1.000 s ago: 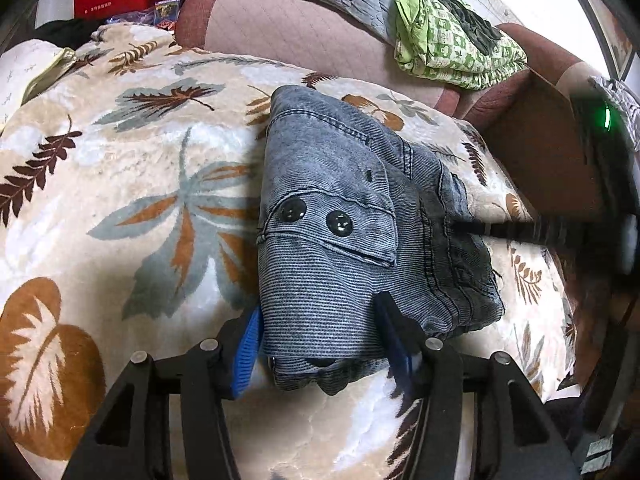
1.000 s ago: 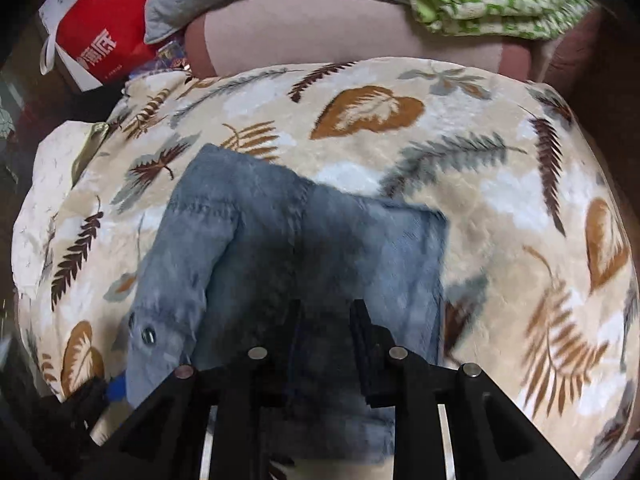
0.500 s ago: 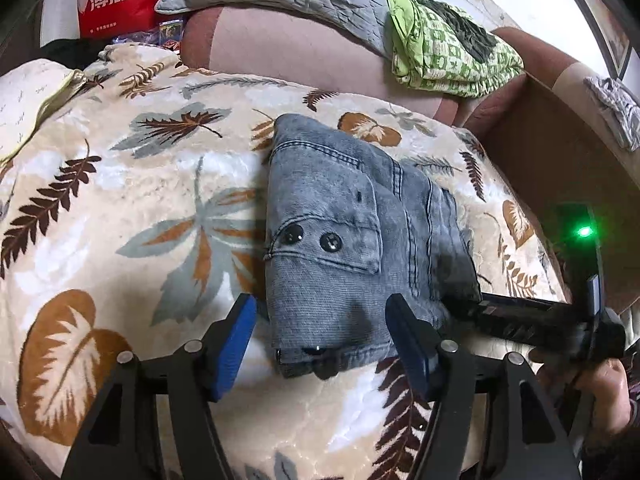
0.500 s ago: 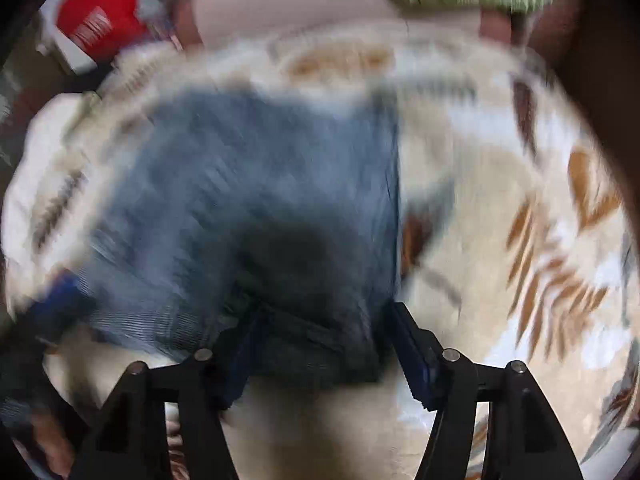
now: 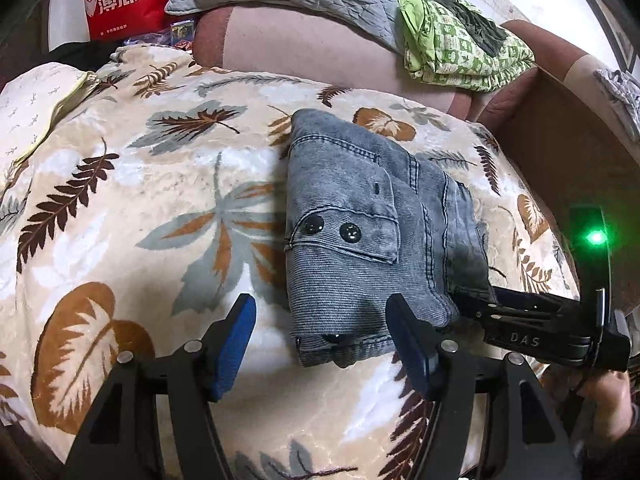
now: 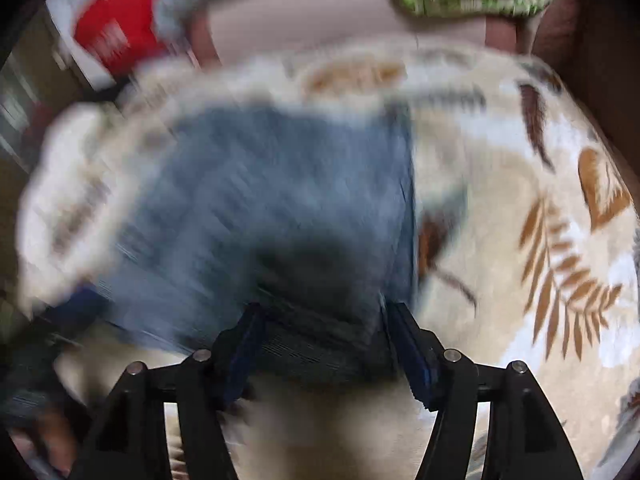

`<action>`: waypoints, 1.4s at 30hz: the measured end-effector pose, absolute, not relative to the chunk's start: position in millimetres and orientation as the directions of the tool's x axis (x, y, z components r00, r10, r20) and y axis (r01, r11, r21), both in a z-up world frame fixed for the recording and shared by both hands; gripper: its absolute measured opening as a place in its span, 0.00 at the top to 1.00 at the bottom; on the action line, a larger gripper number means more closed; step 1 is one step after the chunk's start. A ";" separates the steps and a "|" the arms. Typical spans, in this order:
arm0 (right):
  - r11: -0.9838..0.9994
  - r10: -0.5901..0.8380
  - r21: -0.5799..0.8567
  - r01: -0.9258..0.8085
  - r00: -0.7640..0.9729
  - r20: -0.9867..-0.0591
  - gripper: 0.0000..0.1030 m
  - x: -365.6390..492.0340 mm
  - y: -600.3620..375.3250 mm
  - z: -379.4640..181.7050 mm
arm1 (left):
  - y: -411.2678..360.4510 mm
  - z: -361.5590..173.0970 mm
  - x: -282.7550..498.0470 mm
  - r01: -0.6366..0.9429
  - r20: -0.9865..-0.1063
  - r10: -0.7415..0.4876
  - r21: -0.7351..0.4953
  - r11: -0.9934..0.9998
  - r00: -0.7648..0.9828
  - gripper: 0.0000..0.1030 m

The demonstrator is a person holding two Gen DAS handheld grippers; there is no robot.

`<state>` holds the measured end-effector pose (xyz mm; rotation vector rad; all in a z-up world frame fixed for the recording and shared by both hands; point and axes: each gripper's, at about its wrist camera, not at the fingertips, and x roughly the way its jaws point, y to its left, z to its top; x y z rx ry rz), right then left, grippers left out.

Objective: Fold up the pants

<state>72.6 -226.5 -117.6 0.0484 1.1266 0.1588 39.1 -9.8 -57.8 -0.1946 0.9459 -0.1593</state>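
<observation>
Left wrist view: a leaf-print blanket covers the sofa. Folded grey jeans lie mid-blanket. The left gripper gapes, touching nothing.

Right wrist view, blurred: the right gripper, just widened, straddles the jeans' near edge, pads apparently clear.

Folded grey pants lie on a leaf-patterned blanket.

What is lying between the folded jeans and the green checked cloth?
In the left wrist view, only leaf-print blanket and the pink sofa back lie between the jeans and the green cloth.

folded grey pants on leaf-print blanket
</observation>
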 end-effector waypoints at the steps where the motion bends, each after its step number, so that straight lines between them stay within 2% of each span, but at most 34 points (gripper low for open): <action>1: 0.986 0.163 0.140 -0.087 0.426 -0.890 0.27 71.9 -230.2 -115.8 | -9.5 -58.1 39.0 0.051 -0.788 -0.219 -0.233 0.971 0.576 0.34; 5: 0.990 0.134 0.102 -0.095 0.441 -0.887 0.27 70.1 -227.7 -96.7 | -8.3 -60.4 41.0 0.049 -0.793 -0.217 -0.230 0.972 0.570 0.34; 9: 0.982 0.189 0.151 -0.115 0.511 -0.838 0.27 68.8 -222.4 -74.3 | -5.0 -60.1 41.3 0.048 -0.788 -0.219 -0.235 0.971 0.575 0.34; 13: 0.989 0.128 0.087 -0.123 0.383 -0.915 0.26 79.6 -217.4 -117.4 | -4.3 -65.5 48.2 0.044 -0.799 -0.232 -0.251 0.967 0.554 0.34; 14: 0.986 0.157 0.124 -0.109 0.386 -0.909 0.25 79.7 -223.6 -119.0 | -5.1 -68.5 49.7 0.050 -0.807 -0.238 -0.252 0.966 0.541 0.34; 16: 0.986 0.167 0.146 -0.084 0.382 -0.909 0.25 79.2 -231.6 -109.4 | -5.7 -73.2 51.4 0.054 -0.816 -0.237 -0.246 0.968 0.526 0.33; 19: 0.992 0.117 0.081 -0.101 0.427 -0.897 0.25 77.5 -232.7 -86.1 | -5.9 -74.9 52.7 0.061 -0.821 -0.234 -0.238 0.969 0.520 0.32; 25: 0.984 0.176 0.149 -0.094 0.517 -0.838 0.25 84.2 -244.7 -45.5 | -7.1 -79.4 52.6 0.049 -0.830 -0.231 -0.240 0.970 0.508 0.31; 36: 0.953 0.247 0.303 0.001 0.577 -0.779 0.25 34.8 -276.7 -90.9 | -7.8 -79.3 50.9 0.060 -0.829 -0.220 -0.221 0.973 0.514 0.30; 42: 0.956 0.240 0.292 0.000 0.571 -0.785 0.25 33.6 -272.4 -102.5 | -9.5 -77.9 48.9 0.054 -0.832 -0.206 -0.208 0.977 0.516 0.30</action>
